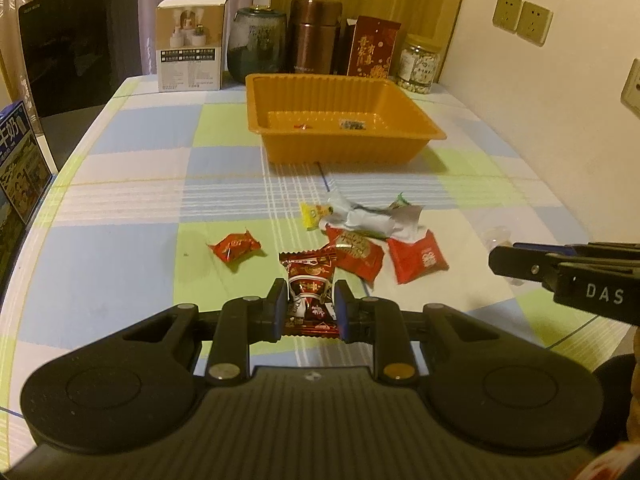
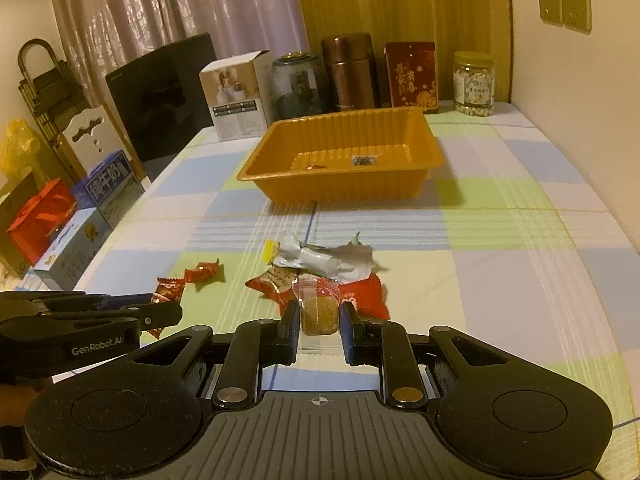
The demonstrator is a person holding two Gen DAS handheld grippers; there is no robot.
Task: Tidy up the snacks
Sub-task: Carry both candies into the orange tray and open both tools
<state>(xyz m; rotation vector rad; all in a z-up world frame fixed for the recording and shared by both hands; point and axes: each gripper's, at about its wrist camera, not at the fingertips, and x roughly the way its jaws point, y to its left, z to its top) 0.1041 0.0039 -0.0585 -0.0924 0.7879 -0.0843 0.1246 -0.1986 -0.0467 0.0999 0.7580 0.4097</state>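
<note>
Snacks are seen scattered mid-surface: a red candy [image 1: 234, 246] lies apart at left, then a yellow sweet [image 1: 314, 214], a crumpled silver wrapper [image 1: 370, 218] and red packets [image 1: 416, 260] are bunched together. Left tool [image 1: 311, 302] is pinched on a dark red wrapped snack [image 1: 310, 280], held off the checked surface [image 1: 120, 208]. Right tool [image 2: 319, 322] is pinched on a clear-wrapped brown sweet [image 2: 318, 310], just above the red packets. Orange tray [image 1: 340, 92] is placed beyond the pile, with two small items inside. Box, jars and tins are lined behind it.
</note>
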